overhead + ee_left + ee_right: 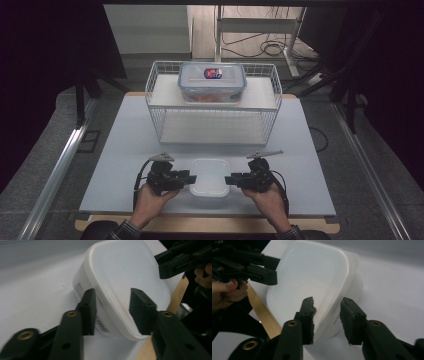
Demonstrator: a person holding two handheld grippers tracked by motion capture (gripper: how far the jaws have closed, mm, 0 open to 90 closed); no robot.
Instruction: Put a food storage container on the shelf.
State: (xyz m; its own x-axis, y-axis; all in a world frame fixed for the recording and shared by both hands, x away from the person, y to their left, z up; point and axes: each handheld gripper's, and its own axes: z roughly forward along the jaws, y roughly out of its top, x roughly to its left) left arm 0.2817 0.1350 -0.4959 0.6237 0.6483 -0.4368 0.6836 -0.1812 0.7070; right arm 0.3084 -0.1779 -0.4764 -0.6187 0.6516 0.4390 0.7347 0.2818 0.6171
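The white lidless container point(210, 176) sits on the grey table top point(120, 150), close to the near edge, where a wooden strip point(210, 224) borders the surface. It lies between the two hands, with its open side up.

The left gripper point(189, 178) meets the container at its left wall. In the left gripper view, the jaws straddle that wall: one pad stands outside, against the labelled side, and the other stands inside, over the rim point(105, 300). The jaws are clamped on the wall.

The right gripper point(231, 180) meets the opposite wall in the same way. In the right gripper view, one jaw sits inside the container point(312, 287) and the other outside, and the rim passes between them. These jaws also grip the wall.

Each gripper view shows the other gripper at the far rim: the right gripper point(175, 263) in the left view, the left gripper point(262, 270) in the right view.

Farther back, a white wire rack point(212, 102) stands across the middle of the table. A clear lidded box point(212, 81) with a blue-edged lid rests on its upper shelf. A band of bare table lies between the container and the rack front. Open surface extends to the left and right of both hands.
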